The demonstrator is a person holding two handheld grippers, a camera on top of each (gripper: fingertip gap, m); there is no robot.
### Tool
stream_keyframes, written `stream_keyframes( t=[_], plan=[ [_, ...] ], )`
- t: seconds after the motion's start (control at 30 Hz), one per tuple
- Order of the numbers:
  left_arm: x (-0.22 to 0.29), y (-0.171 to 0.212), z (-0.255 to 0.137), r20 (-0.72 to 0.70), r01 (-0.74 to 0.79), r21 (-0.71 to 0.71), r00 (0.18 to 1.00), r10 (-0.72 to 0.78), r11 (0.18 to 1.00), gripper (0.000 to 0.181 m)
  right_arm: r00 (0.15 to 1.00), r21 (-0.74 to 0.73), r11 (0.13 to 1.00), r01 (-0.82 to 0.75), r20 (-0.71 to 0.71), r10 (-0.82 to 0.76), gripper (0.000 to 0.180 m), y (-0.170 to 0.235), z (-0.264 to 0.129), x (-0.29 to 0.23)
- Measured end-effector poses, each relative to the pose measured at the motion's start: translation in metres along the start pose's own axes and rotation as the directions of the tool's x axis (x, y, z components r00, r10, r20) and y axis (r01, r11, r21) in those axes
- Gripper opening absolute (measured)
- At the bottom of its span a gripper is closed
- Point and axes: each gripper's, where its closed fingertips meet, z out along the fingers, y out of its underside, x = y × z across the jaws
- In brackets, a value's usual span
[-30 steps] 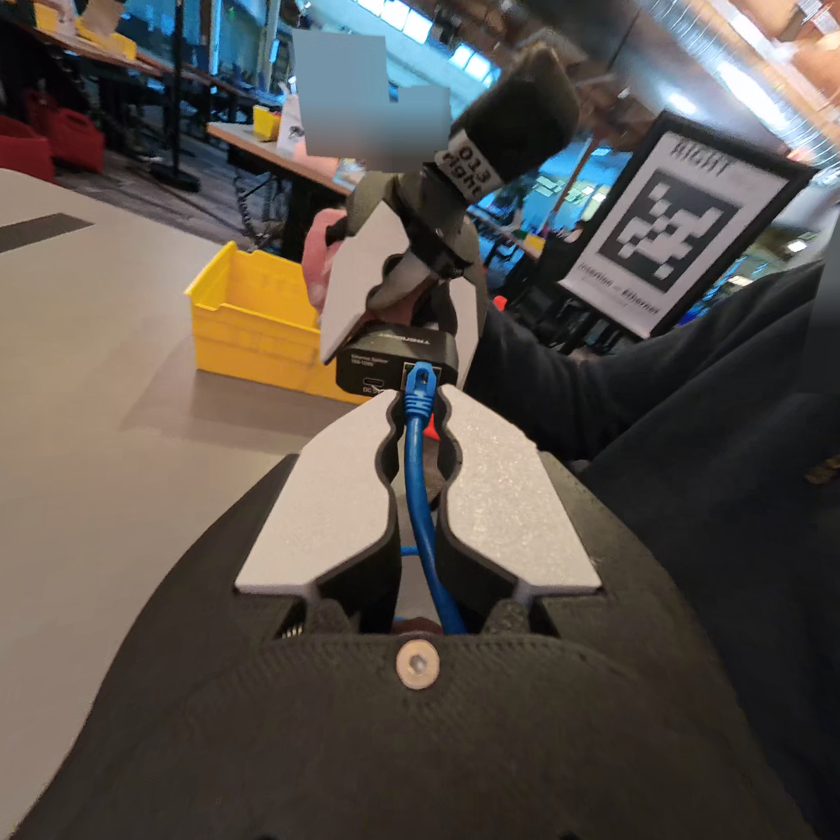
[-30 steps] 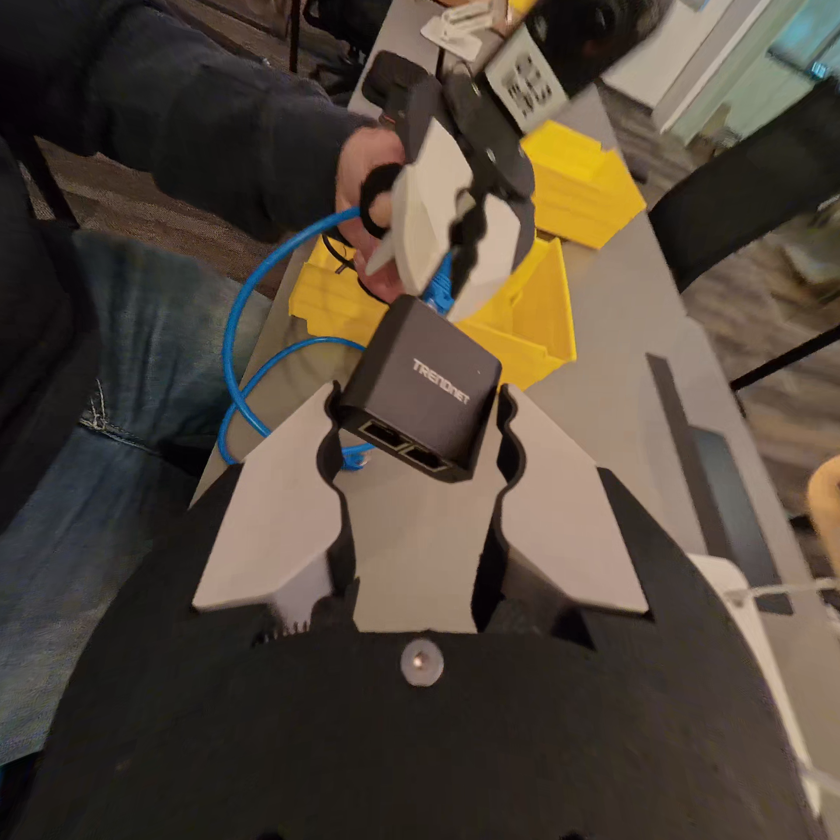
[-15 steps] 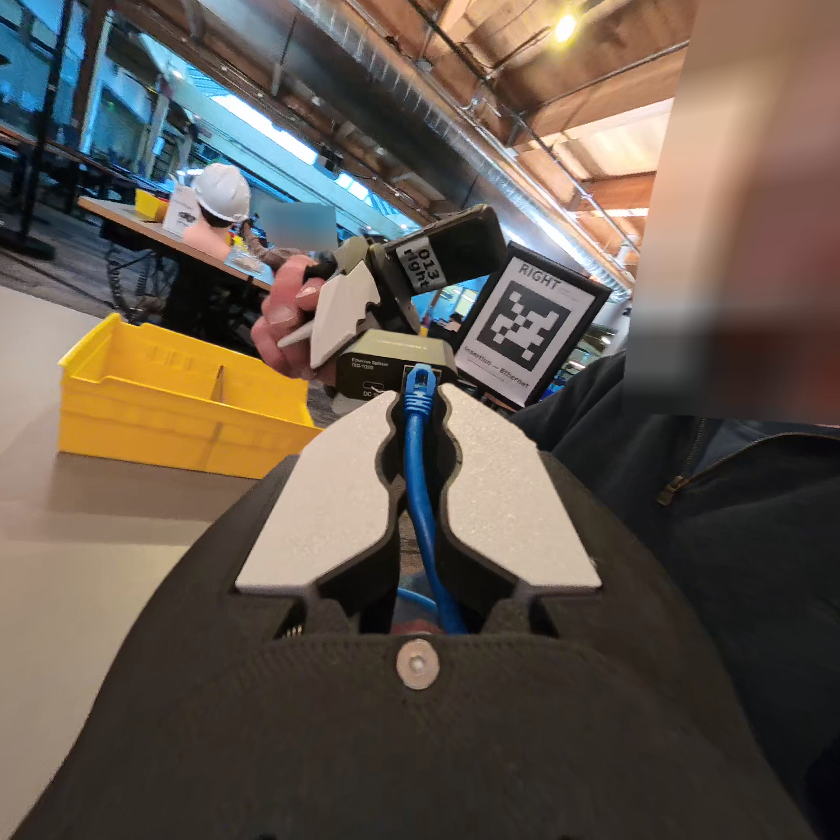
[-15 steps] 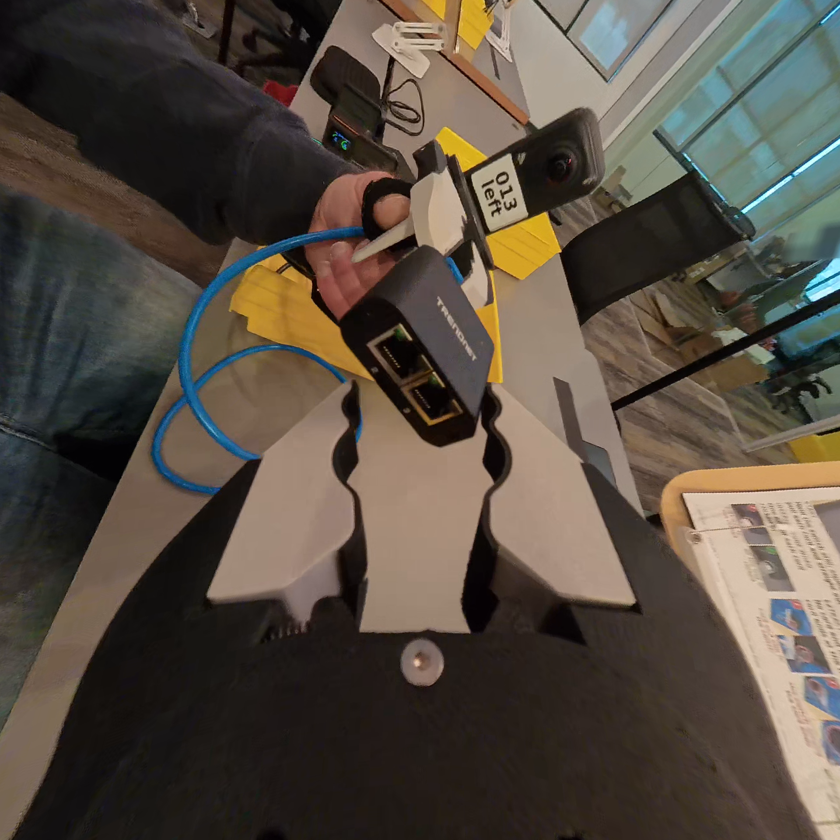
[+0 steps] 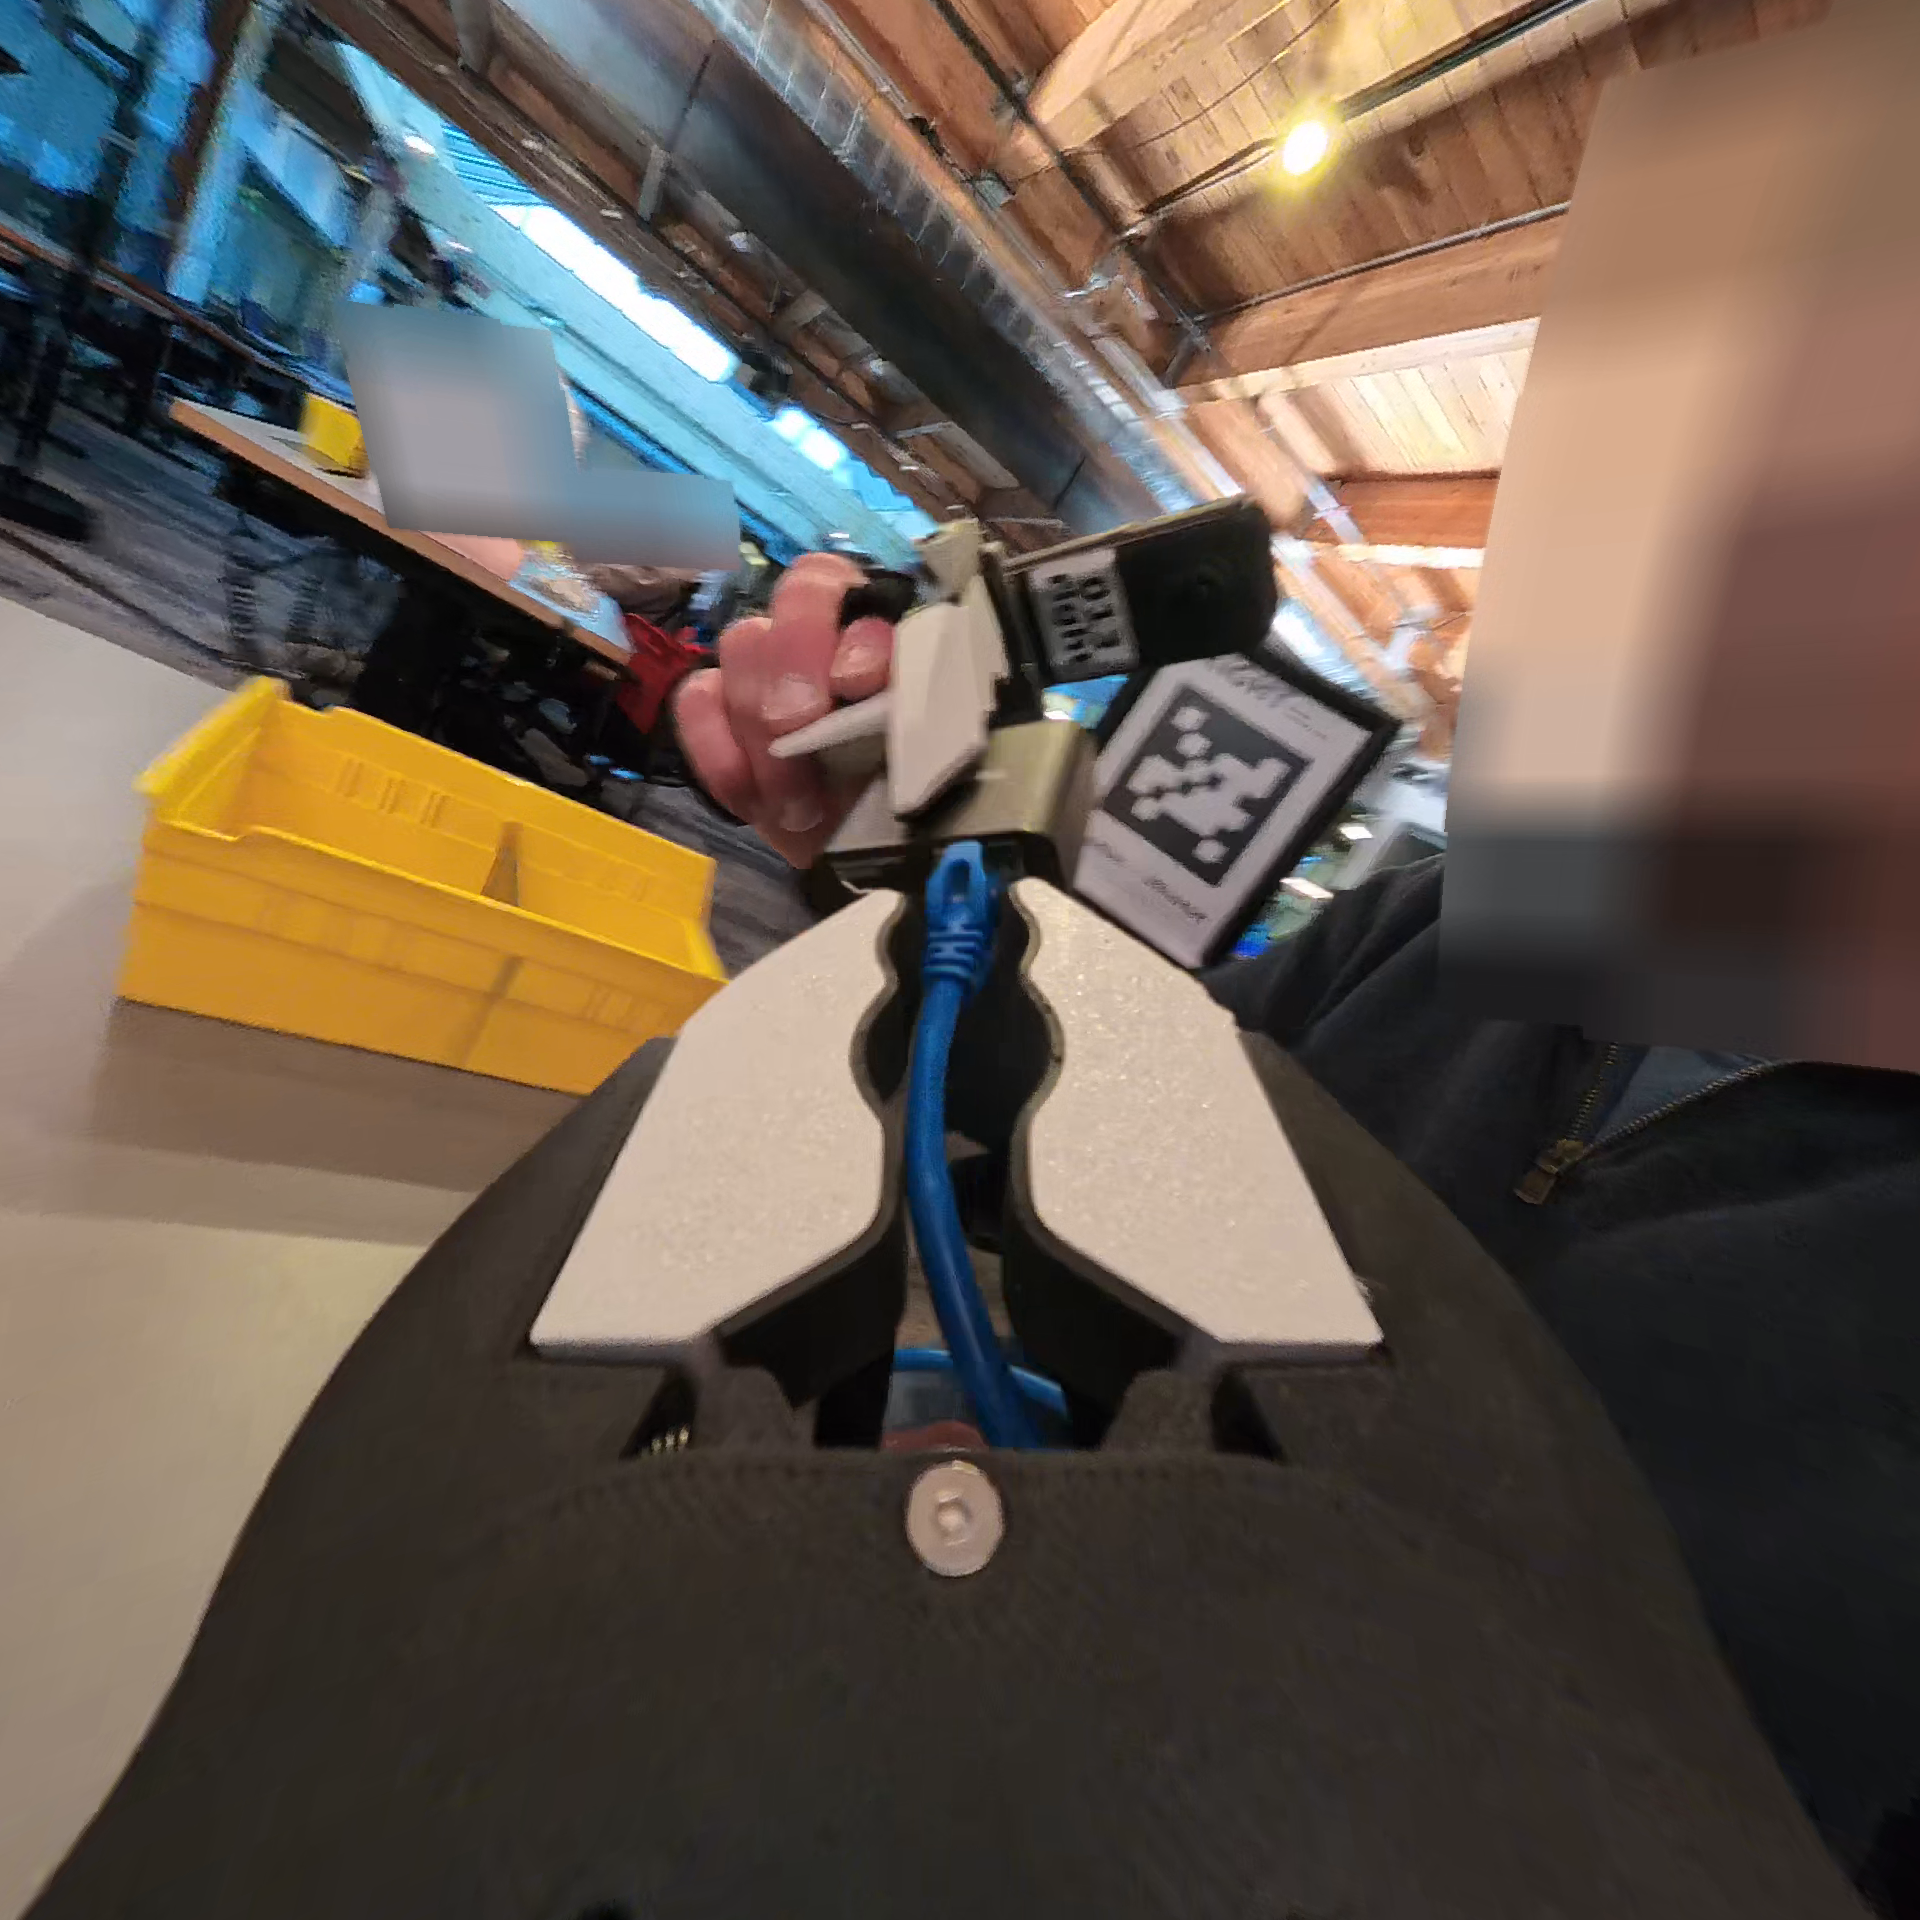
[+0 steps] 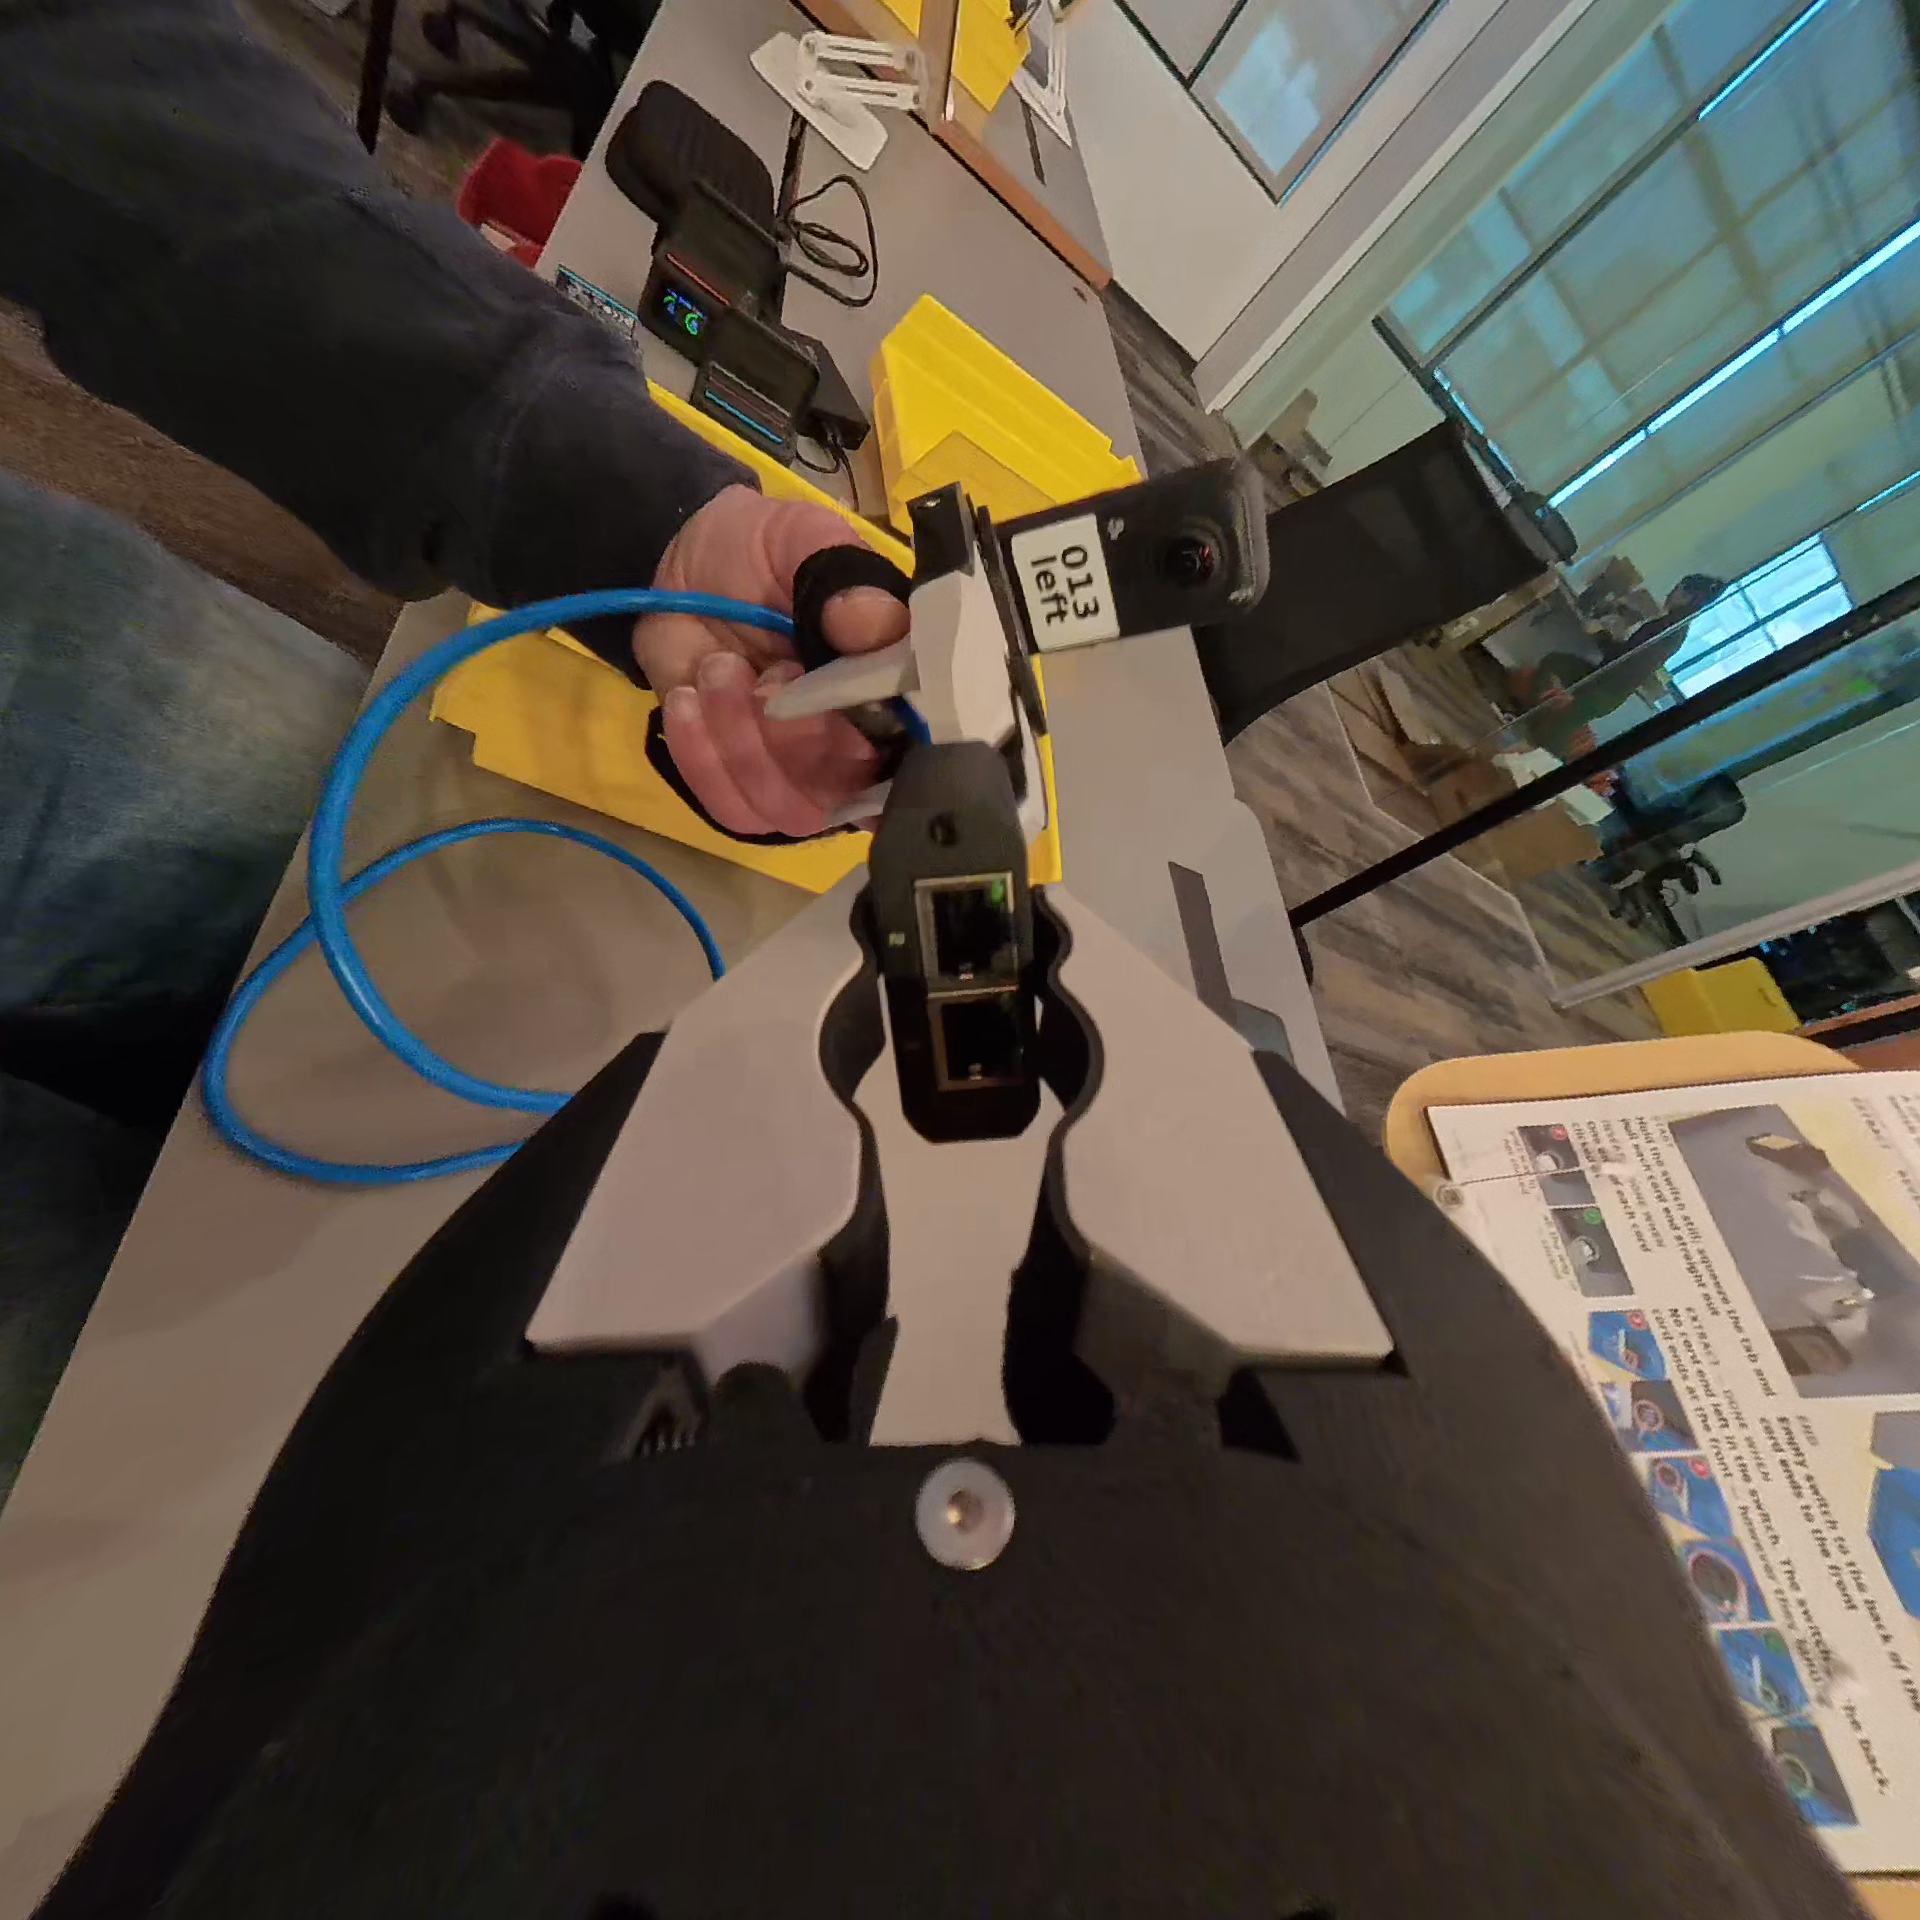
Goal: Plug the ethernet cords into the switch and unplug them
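Your left gripper was clenched on the blue ethernet cord, just behind its plug. The cord ran back between the two grey fingers and down under the gripper body. The plug tip touched the near face of the black switch, at a port there; how deep it sat I could not tell, because the picture was blurred at this place.

Your right gripper grasped the switch by its two sides and held it up above the grey table. In the right wrist view the switch showed two ports, one above the other, both without a cord, and a small green light was at the upper one. Behind the switch was your left hand on the other gripper. From there the cord made wide loops over the table edge. A yellow bin stood on the table beyond the grippers. A printed sheet lay to the right.
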Motion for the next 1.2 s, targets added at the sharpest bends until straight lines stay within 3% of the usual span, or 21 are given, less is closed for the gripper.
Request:
stream_keyframes(
  t=[0.03, 0.13, 0.23, 0.27, 0.37, 0.47, 0.53, 0.6, 0.73, 0.9, 1.0, 1.1, 1.2],
  plan=[
    [-0.01, -0.004, -0.002, 0.085, -0.043, 0.008, 0.995, 0.042, 0.999, 0.024, 1.0, -0.025, 1.0, -0.004, 0.001, 0.004, 0.022, 0.003, -0.001, 0.001],
    [-0.044, -0.019, -0.022, 0.405, -0.198, -0.083, 0.889, 0.215, 0.977, 0.04, 0.998, -0.115, 0.992, -0.041, -0.046, 0.036, 0.022, 0.015, -0.006, 0.011],
    [-0.064, -0.038, -0.049, 0.634, -0.344, -0.353, 0.595, 0.494, 0.87, 0.05, 0.995, -0.229, 0.971, -0.076, -0.084, 0.058, 0.022, 0.033, -0.011, 0.019],
    [-0.061, -0.045, -0.05, 0.635, -0.377, -0.427, 0.522, 0.569, 0.822, 0.05, 0.994, -0.268, 0.96, -0.083, -0.095, 0.059, 0.022, 0.039, -0.013, 0.021],
    [-0.038, -0.048, -0.024, 0.509, -0.452, -0.599, 0.422, 0.75, 0.661, 0.048, 0.99, -0.363, 0.927, -0.098, -0.127, 0.056, 0.022, 0.054, -0.013, 0.026],
    [-0.036, -0.032, 0.005, 0.336, -0.44, -0.782, 0.298, 0.894, 0.441, 0.046, 0.991, -0.376, 0.92, -0.109, -0.112, 0.071, 0.022, 0.054, -0.007, 0.022],
    [-0.04, -0.017, 0.018, 0.218, -0.409, -0.857, 0.266, 0.939, 0.315, 0.039, 0.992, -0.413, 0.905, -0.107, -0.108, 0.068, 0.022, 0.057, -0.006, 0.02],
    [-0.048, -0.007, 0.021, 0.159, -0.367, -0.897, 0.258, 0.953, 0.249, 0.032, 0.992, -0.435, 0.893, -0.114, -0.106, 0.075, 0.022, 0.06, -0.006, 0.019],
    [-0.052, 0.002, 0.022, 0.143, -0.343, -0.905, 0.31, 0.94, 0.251, 0.024, 0.993, -0.448, 0.888, -0.102, -0.095, 0.066, 0.022, 0.06, -0.008, 0.017],
    [-0.047, 0.002, 0.023, 0.137, -0.368, -0.899, 0.278, 0.951, 0.238, 0.022, 0.994, -0.397, 0.912, -0.101, -0.078, 0.077, 0.023, 0.054, -0.007, 0.016],
    [-0.042, -0.001, 0.025, 0.19, -0.419, -0.852, 0.312, 0.931, 0.314, 0.022, 0.987, -0.28, 0.947, -0.158, -0.049, 0.151, 0.029, 0.044, -0.01, 0.015],
    [-0.036, -0.005, 0.027, 0.248, -0.491, -0.754, 0.401, 0.882, 0.435, 0.022, 0.978, -0.168, 0.963, -0.209, -0.013, 0.21, 0.037, 0.042, -0.016, 0.014],
    [-0.024, -0.005, 0.034, 0.251, -0.574, -0.622, 0.499, 0.83, 0.533, 0.022, 0.969, -0.027, 0.97, -0.243, 0.024, 0.244, 0.023, 0.026, -0.019, 0.014]
  ],
)
